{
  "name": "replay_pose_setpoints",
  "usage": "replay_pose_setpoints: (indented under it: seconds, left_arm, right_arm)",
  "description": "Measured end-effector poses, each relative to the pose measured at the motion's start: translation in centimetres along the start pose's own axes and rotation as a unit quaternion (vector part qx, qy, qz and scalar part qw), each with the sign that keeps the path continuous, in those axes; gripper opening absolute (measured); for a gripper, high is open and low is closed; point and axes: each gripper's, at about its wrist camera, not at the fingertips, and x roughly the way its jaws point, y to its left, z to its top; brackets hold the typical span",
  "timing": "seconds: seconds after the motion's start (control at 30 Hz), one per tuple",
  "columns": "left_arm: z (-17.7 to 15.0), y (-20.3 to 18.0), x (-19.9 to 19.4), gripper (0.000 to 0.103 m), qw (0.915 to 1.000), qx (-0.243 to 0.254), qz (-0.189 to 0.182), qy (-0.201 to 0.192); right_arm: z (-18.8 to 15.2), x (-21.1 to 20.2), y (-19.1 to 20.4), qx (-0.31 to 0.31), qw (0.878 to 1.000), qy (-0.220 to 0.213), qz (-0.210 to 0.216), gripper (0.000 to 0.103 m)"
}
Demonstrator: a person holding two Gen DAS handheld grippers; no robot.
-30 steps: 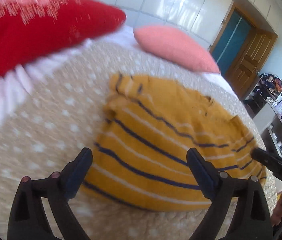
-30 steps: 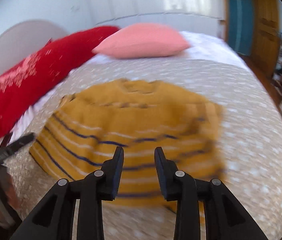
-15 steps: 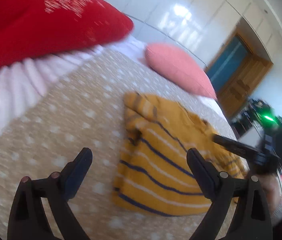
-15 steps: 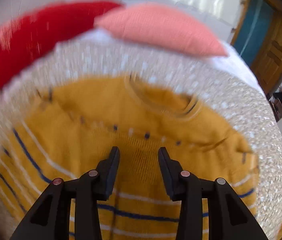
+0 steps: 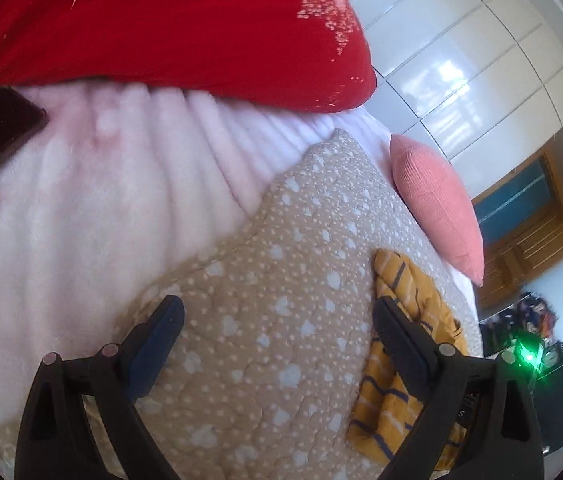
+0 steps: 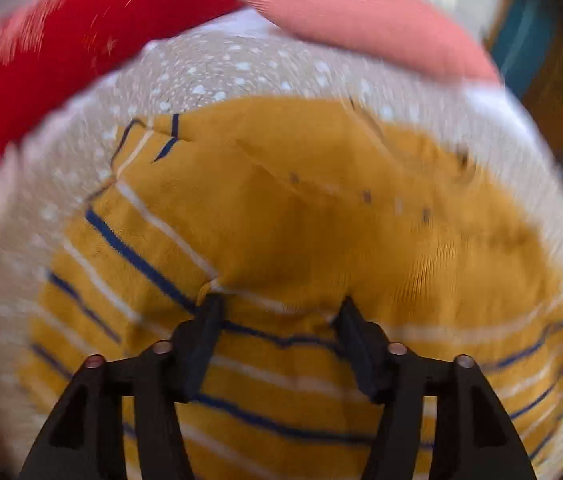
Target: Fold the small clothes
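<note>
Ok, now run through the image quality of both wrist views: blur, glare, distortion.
Left wrist view: sharp, with fisheye bending at the edges; window glare on the glossy wardrobe doors; a green LED flares at right. Right wrist view: heavy motion blur smears the red pillow, pink cushion and bedspread dots; the mustard striped sweater is sharpest near the right gripper.

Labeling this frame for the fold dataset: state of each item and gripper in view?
Yellow striped sweater: partly folded and rumpled, lying on the bedspread.
Right gripper: open, fingertips pressed into the sweater.
Left gripper: open wide, empty, above the dotted beige bedspread.
Red pillow: resting on the bed.
Pink pillow: resting beyond the sweater.
</note>
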Motion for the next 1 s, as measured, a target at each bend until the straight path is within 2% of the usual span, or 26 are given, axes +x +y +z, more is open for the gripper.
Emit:
replay_pose_setpoints:
  seconds: [0.07, 0.17, 0.23, 0.3, 0.37, 0.43, 0.5, 0.53, 0.63, 0.7, 0.77, 0.83, 0.93, 1.0]
  left_arm:
    - [0.2, 0.0, -0.3, 0.095, 1.0000, 0.004, 0.001, -0.001]
    - [0.5, 0.1, -0.7, 0.095, 0.9999, 0.009, 0.007, -0.009]
    - [0.7, 0.4, -0.6, 0.095, 0.9999, 0.005, 0.011, -0.011]
    - [0.8, 0.8, -0.6, 0.095, 0.9999, -0.002, 0.011, -0.010]
    - [1.0, 1.3, -0.7, 0.095, 0.9999, -0.007, 0.011, -0.010]
    - [1.1, 1.5, -0.8, 0.095, 0.9997, -0.004, 0.020, -0.015]
    - [1.2, 1.7, -0.9, 0.095, 0.9995, -0.001, 0.026, -0.017]
    - [1.3, 1.8, -0.8, 0.095, 0.9995, 0.000, 0.028, -0.016]
    - [1.5, 2.3, -0.5, 0.095, 0.9997, -0.009, 0.024, -0.006]
    - [1.6, 2.4, -0.4, 0.095, 0.9997, -0.011, 0.021, -0.001]
    - [1.5, 2.1, -0.2, 0.095, 0.9999, -0.004, 0.011, 0.006]
    - [1.2, 1.5, -0.1, 0.095, 0.9999, 0.004, 0.006, 0.009]
    - [0.7, 0.4, -0.2, 0.095, 0.9996, 0.026, 0.007, 0.008]
    - [0.2, -0.8, -1.0, 0.095, 0.9987, 0.049, 0.011, -0.009]
  right_arm:
    - [0.5, -1.0, -0.2, 0.001, 1.000, 0.008, -0.004, 0.065]
    - [0.2, -4.9, 0.4, 0.005, 0.998, -0.059, -0.022, 0.065]
    - [0.1, -6.5, 2.1, -0.008, 0.997, -0.081, 0.003, 0.065]
    - [0.2, -6.5, 4.7, -0.028, 0.996, -0.072, 0.041, 0.067]
    - [0.3, -5.4, 7.7, -0.049, 0.996, -0.048, 0.060, 0.067]
    - [0.4, -4.1, 10.1, -0.060, 0.997, -0.037, 0.043, 0.067]
    - [0.5, -2.7, 11.9, -0.060, 0.998, -0.030, 0.002, 0.068]
    - [0.5, -2.4, 12.5, -0.057, 0.998, -0.031, -0.010, 0.072]
    - [0.5, -1.3, 13.2, -0.069, 0.994, -0.047, -0.069, 0.072]
    - [0.7, -1.1, 13.2, -0.075, 0.991, -0.059, -0.090, 0.072]
    - [1.0, -1.1, 12.1, -0.058, 0.994, -0.058, -0.068, 0.072]
    - [1.4, -1.4, 10.7, -0.033, 0.998, -0.056, -0.022, 0.074]
    - [2.2, -1.7, 8.5, -0.005, 0.998, -0.031, 0.055, 0.074]
    - [2.9, -1.5, 7.4, 0.005, 0.995, -0.007, 0.098, 0.074]
